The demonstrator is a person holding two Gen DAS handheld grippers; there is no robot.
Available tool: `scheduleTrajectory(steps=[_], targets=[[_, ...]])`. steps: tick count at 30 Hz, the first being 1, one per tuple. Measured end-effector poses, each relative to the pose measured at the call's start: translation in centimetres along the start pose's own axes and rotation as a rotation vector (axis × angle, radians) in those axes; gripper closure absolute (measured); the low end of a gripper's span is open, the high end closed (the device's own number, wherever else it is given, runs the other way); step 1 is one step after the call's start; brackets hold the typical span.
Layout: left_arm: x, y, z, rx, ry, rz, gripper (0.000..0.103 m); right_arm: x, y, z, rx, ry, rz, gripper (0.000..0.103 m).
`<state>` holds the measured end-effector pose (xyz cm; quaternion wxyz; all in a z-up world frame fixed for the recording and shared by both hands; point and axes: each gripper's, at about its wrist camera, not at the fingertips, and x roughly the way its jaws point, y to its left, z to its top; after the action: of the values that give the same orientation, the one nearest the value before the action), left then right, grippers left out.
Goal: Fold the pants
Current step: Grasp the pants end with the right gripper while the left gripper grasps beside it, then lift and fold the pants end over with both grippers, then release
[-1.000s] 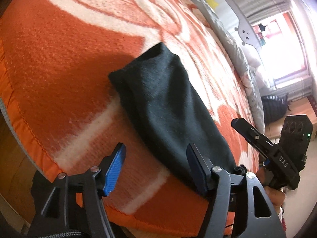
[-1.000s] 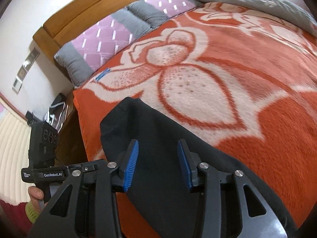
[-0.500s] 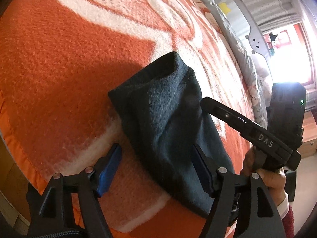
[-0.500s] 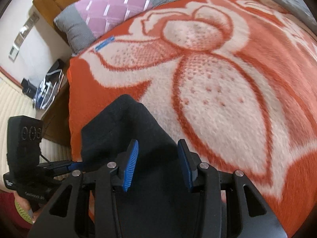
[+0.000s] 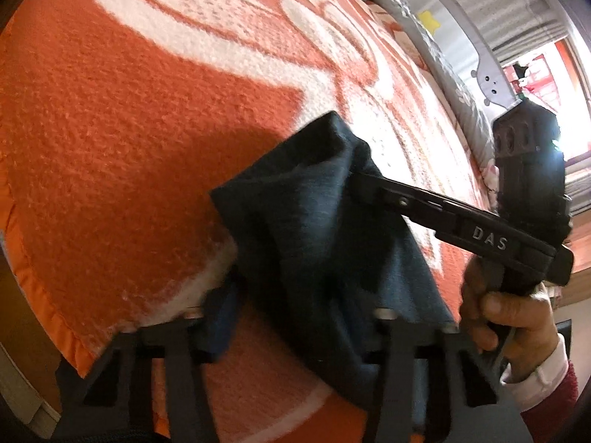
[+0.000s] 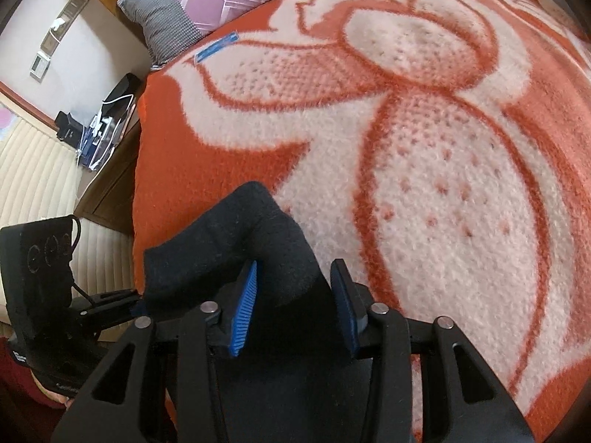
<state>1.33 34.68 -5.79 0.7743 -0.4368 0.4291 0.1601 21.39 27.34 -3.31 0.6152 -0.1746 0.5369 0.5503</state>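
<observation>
Up came the pants (image 5: pixel 317 229), bunched higher than a second before, their dark folded end lifted off the blanket (image 5: pixel 110 140) near its edge. Right gripper (image 6: pixel 295 302) stood with jaws apart, cloth lying between its blue pads (image 6: pixel 243 310), not pinched. Left gripper (image 5: pixel 295 317) sat at 6 o'clock, jaws spread wide under draped cloth, blurred. At 11 o'clock lay a pillow (image 6: pixel 207 3).

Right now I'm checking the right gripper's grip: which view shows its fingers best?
The right wrist view: both blue-padded fingers straddle the dark pants, apart. The left wrist view shows the right gripper side-on, its tip against the fabric.
</observation>
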Motion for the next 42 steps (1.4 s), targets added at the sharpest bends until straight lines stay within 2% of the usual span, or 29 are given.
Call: scheduleTrajectory(steps=[3,8,12,18,24,34,42], targets=[[-0.2,0.9,0.1,-0.023,0.007,-0.044,0.083,-0.8,0.6,-0.5,-0.015,-0.026,-0.002,0.081],[-2.3,-1.0,0.2,0.024,-0.029,-0.094,0.088,-4.6,1.2,-1.7,-0.006,-0.127,0.02,0.085],[-4.9,-4.8,0.0,0.106,-0.071,-0.148,0.089,-9.0,0.7,-3.5,0.032,-0.233,0.048,0.085],[-7.8,-11.2,-1.9,0.256,-0.095,-0.235,0.089,-16.4,-0.3,-8.2,0.097,-0.395,0.069,0.085],[-8.3,-17.5,-5.4,0.415,-0.057,-0.313,0.089,-21.6,-1.9,-14.3,0.187,-0.527,0.067,0.085],[-6.7,-24.3,-11.4,0.588,0.037,-0.345,0.089,-25.2,-5.1,-23.7,0.343,-0.681,0.063,0.085],[-3.9,-27.7,-17.4,0.743,0.112,-0.301,0.089,-24.7,-7.7,-30.6,0.482,-0.758,0.062,0.085]])
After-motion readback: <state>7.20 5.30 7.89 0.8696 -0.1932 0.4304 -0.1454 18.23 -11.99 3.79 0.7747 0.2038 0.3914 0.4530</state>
